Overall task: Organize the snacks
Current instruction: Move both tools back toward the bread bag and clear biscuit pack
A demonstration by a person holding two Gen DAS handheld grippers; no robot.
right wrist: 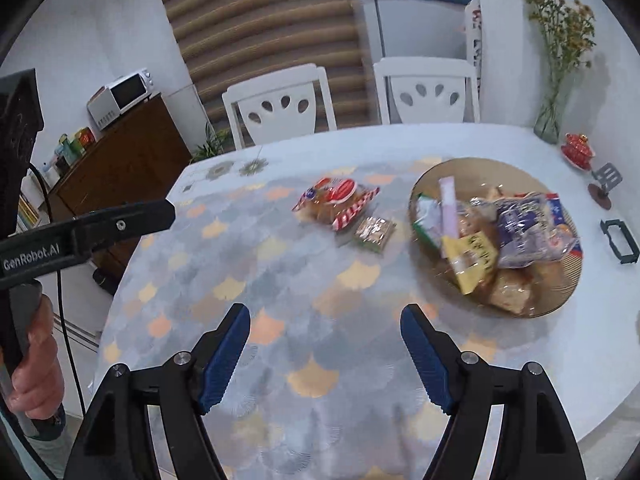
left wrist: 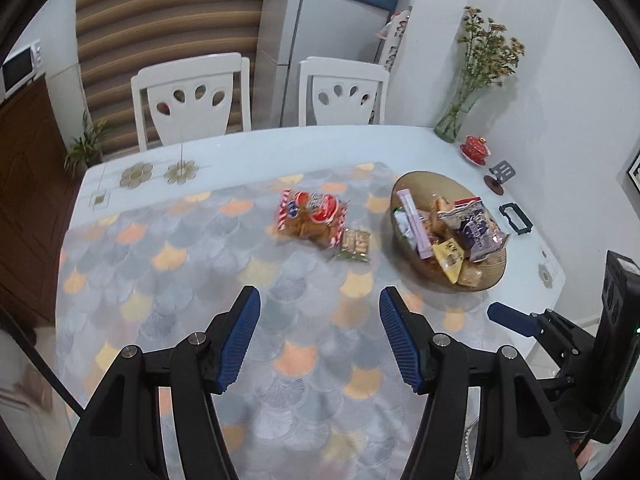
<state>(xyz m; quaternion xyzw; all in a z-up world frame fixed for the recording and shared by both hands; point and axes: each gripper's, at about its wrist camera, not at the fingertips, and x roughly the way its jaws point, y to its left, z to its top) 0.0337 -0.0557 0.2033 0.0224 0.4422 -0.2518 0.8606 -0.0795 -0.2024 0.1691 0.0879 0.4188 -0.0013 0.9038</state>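
Table [left wrist: 132, 184]: two loose packets [left wrist: 310, 218] [left wrist: 354, 245], one bowl [left wrist: 408, 188].

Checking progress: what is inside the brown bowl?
The brown bowl holds a pile of snack packets, including a purple bag, a yellow packet and a pink stick. Anything beneath them is covered.

Table [left wrist: 280, 140]: white top w/ scale-pattern mat [left wrist: 200, 280] over most of it. On mat: red snack pack [left wrist: 310, 216] touching small biscuit pkt [left wrist: 354, 244]. Amber bowl [left wrist: 432, 184] of snacks just beside; glass vase [left wrist: 450, 124], red lidded cup [left wrist: 475, 148], black frame [left wrist: 516, 219] nr wall edge.
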